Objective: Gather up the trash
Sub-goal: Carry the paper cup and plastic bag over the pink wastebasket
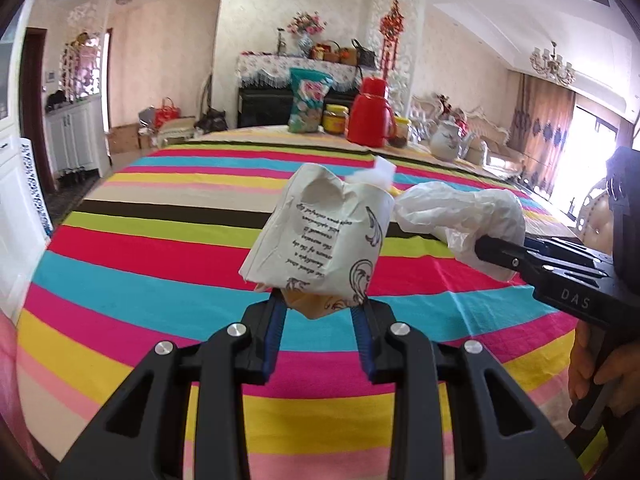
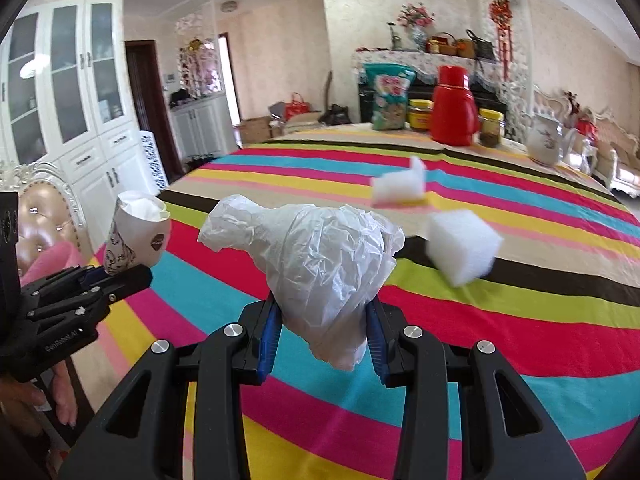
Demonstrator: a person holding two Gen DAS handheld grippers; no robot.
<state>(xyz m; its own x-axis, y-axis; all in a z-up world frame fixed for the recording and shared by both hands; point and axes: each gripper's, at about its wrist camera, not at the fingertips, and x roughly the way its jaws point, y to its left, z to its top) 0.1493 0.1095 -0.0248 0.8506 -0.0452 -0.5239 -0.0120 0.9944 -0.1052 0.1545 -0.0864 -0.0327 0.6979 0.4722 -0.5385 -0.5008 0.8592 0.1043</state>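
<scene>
A crushed white paper cup (image 1: 320,240) with dark swirls and lettering is pinched at its base by my left gripper (image 1: 320,304), lifted above the striped tablecloth (image 1: 160,264). My right gripper (image 2: 322,320) is shut on a crumpled white plastic bag (image 2: 320,256), also held off the table. In the left wrist view the bag (image 1: 464,212) and right gripper (image 1: 504,258) hang just to the right of the cup. In the right wrist view the cup (image 2: 136,236) and left gripper (image 2: 108,280) appear at the far left.
Two white foam blocks (image 2: 462,246) (image 2: 400,184) lie on the tablecloth beyond the bag. At the far edge stand a green snack bag (image 2: 390,96), yellow-lidded jars (image 2: 420,114), a red thermos (image 2: 454,106) and a white teapot (image 2: 546,140). A padded chair (image 2: 44,216) stands at the left.
</scene>
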